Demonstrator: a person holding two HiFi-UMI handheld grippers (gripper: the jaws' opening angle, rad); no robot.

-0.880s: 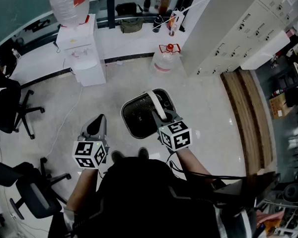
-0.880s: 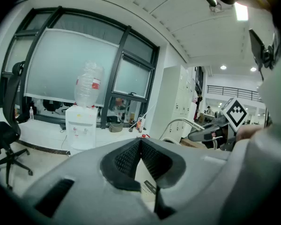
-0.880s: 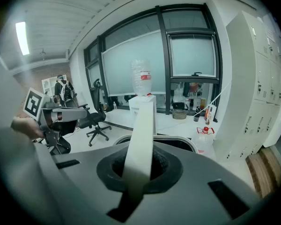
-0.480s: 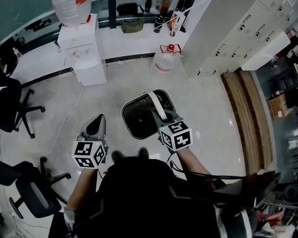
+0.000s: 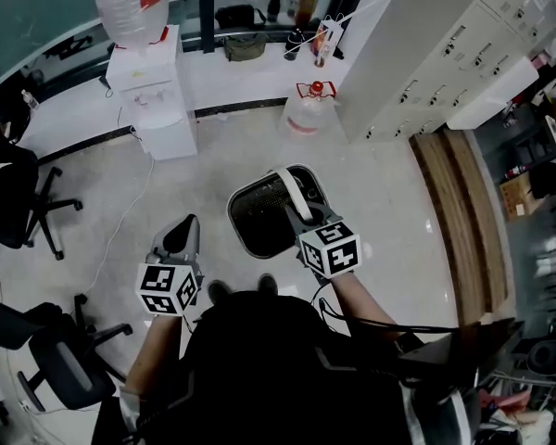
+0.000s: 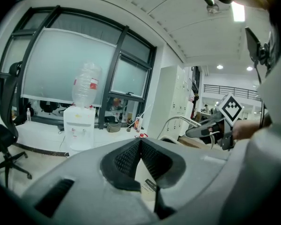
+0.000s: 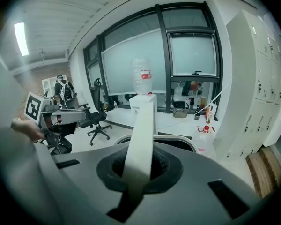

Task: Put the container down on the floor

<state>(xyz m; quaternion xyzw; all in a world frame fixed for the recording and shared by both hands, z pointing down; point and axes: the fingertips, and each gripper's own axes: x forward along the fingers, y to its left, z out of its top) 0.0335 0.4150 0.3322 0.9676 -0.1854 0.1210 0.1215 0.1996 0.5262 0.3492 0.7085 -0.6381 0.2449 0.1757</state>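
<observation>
The pale floor (image 5: 213, 156) carries a water dispenser (image 5: 153, 95), a jug (image 5: 308, 111) and office chairs (image 5: 18, 202).

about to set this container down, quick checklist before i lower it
1. Grip: right gripper clamped on the white handle: ok.
2. Left gripper shut on nothing, apart from the container: ok.
3. Floor patch right under the container: hidden by it, cannot tell.
4. Shoes show close to its near rim: cannot tell if clear.
5. Water bottle on the floor stands apart from the container: ok.
6. Height left to lower: cannot tell.
</observation>
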